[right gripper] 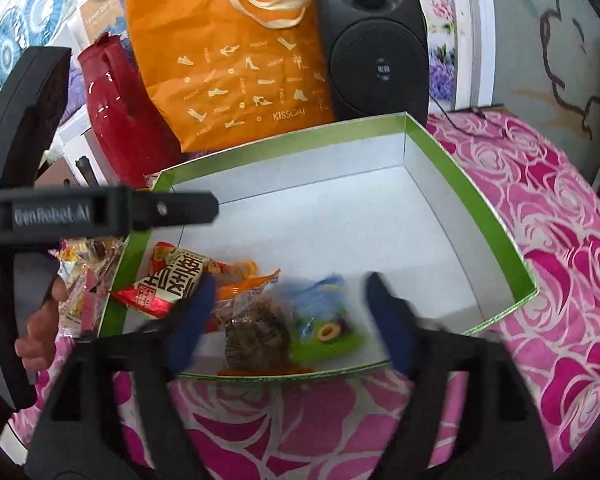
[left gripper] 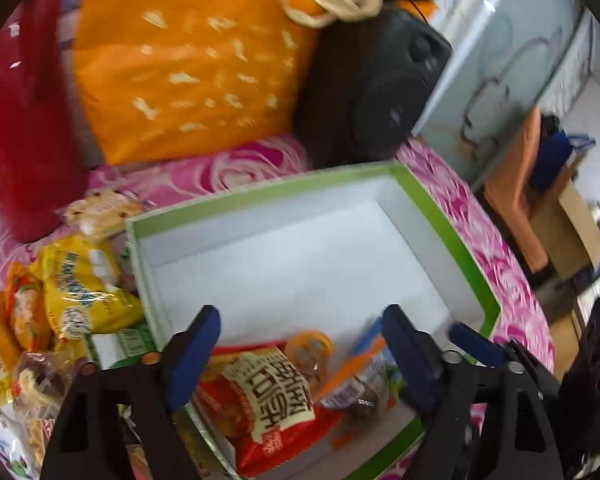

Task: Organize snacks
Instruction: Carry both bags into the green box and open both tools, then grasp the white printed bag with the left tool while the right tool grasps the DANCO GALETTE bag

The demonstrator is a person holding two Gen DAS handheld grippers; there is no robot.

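Grippers: left gripper (left gripper: 302, 354) and right gripper (right gripper: 288, 314) both spread wide, empty, above green-rimmed box (right gripper: 476, 184); red snack packet (right gripper: 168, 280) lies inside.

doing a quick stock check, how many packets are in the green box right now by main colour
red packet: 1
orange packets: 2
green packet: 1
clear packet with dark filling: 1
total in the green box: 5, though blur makes the orange count uncertain
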